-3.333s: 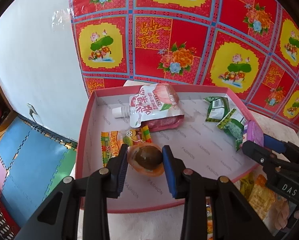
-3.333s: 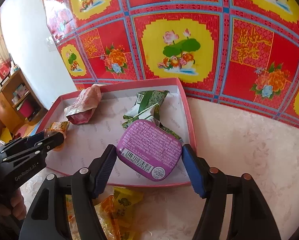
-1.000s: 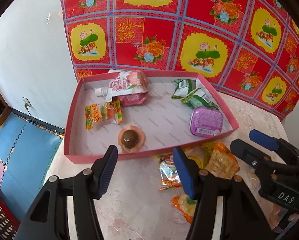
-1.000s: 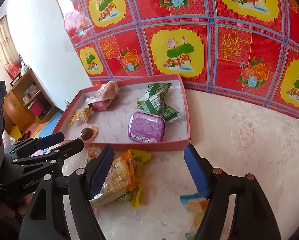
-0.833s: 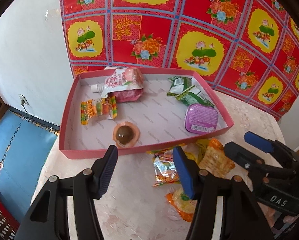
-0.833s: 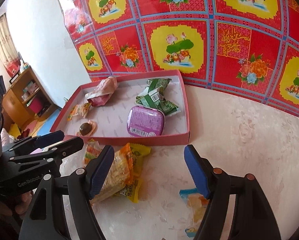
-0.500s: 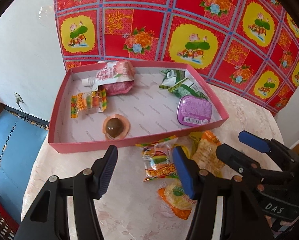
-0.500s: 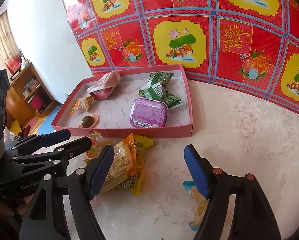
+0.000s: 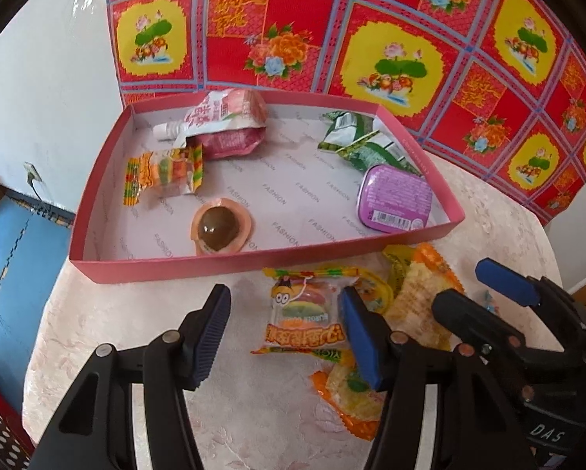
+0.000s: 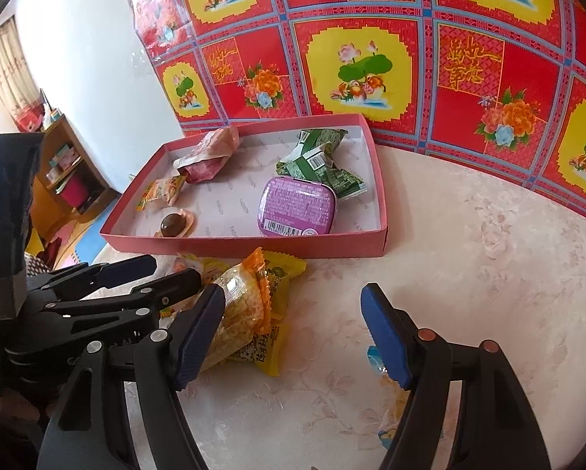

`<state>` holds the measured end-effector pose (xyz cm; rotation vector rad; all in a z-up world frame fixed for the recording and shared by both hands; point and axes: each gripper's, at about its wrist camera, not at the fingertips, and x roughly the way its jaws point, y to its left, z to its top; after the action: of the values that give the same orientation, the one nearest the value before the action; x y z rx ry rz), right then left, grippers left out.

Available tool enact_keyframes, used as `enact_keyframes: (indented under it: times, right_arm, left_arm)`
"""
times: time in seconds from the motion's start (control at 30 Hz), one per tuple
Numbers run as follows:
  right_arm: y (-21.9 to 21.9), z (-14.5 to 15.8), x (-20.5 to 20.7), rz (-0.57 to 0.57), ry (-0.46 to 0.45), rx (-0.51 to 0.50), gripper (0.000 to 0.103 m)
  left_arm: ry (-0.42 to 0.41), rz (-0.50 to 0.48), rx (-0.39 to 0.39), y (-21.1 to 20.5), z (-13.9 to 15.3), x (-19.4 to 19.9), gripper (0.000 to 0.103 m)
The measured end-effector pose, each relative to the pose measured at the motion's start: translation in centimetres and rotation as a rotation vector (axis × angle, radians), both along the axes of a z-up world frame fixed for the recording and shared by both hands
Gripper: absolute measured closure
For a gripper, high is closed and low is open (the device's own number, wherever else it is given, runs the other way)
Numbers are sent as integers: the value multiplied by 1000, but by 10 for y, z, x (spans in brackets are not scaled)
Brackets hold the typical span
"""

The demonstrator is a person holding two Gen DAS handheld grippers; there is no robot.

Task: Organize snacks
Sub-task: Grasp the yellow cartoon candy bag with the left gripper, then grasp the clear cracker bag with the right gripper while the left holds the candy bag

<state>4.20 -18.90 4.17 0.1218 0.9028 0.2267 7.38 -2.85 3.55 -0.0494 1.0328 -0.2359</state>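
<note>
Both grippers, left gripper (image 9: 283, 331) and right gripper (image 10: 293, 331), have fingers apart, holding nothing. Lower the left one squarely over the burger gummy packet (image 9: 302, 319) beside the pink tray (image 9: 175, 266), then close gently.

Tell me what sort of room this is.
Probably a home living room: a wooden shelf unit with household bits, blue foam floor mats, and a table under a pale floral cloth against red festive wall paper.

I'm seeing daylight falling on a white wall (image 10: 97, 58), a red-and-yellow floral sheet (image 10: 371, 58) covering it, a wooden shelf unit (image 10: 64, 164), and blue foam floor mats (image 9: 15, 254).
</note>
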Motion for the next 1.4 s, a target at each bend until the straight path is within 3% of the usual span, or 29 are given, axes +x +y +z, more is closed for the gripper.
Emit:
enact_keyframes:
  times: [0.23, 0.4, 0.63, 0.77, 0.93, 1.4]
  right_arm:
    - [1, -1, 2, 14, 9, 3, 29]
    - [3, -1, 2, 21, 13, 2, 29]
    - [7, 1, 0, 33, 16, -2, 31]
    - [12, 0, -1, 44, 25, 10, 35]
    - [16, -2, -1, 53, 39, 36, 43]
    - [17, 3, -5, 45, 6, 76, 79]
  left_arm:
    - [10, -6, -24, 0, 0, 1, 46]
    - [7, -13, -30, -1, 1, 0, 63]
    - [5, 24, 1, 12, 3, -6, 64]
    - [3, 61, 48, 24, 3, -12, 64]
    - [12, 83, 51, 33, 2, -17, 64]
    - [8, 87, 37, 35, 2, -19, 64]
